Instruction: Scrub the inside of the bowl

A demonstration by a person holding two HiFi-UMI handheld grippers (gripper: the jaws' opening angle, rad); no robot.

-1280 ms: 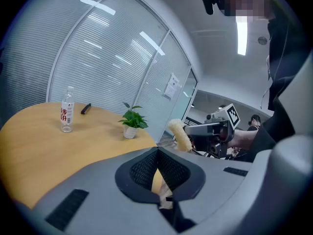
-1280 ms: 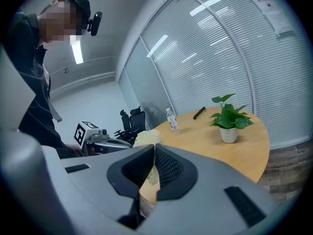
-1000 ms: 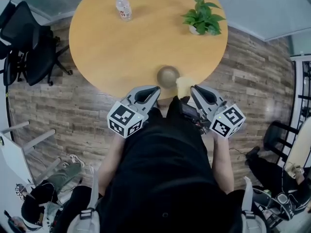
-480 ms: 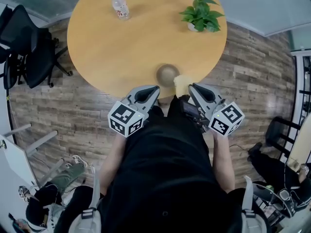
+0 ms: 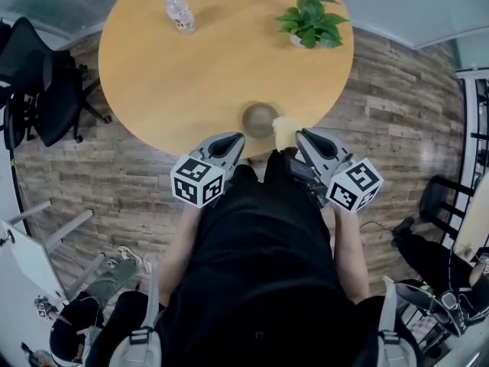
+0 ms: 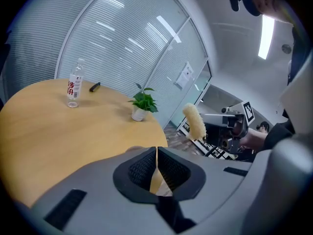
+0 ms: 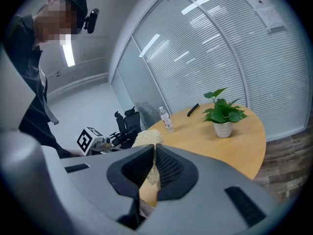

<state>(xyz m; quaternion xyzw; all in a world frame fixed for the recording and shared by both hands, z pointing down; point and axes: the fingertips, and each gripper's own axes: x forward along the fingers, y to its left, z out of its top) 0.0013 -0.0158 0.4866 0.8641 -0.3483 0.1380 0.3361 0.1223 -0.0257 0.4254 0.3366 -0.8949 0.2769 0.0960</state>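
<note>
My black shirt fills the bottom of the head view, both forearms reaching forward. My left gripper [image 5: 228,144] is just short of the table edge with its jaws pressed together. Only a thin slit shows between the pads and nothing is in them. My right gripper [image 5: 309,140] is level with it, a little apart on the other side, pinching a pale yellow scrubber [image 5: 284,131]. The scrubber's fluffy end sticks up past the jaw tips.

The bowl [image 5: 260,118] is just ahead of both tips. It is brownish and upright, and it sits on the round wooden table [image 5: 191,75] right by the near edge. The scrubber is close beside the bowl's right rim, not inside it. I can't tell whether they touch. The left gripper is near the bowl but off it.

Further out on the table, a potted plant [image 5: 309,21] stands at far right and a clear water bottle [image 5: 177,11] stands upright at far left, well apart from each other. A small dark object lies beyond the bottle, too small to name. Black office chairs [image 5: 38,75] stand on the plank floor left of the table.
</note>
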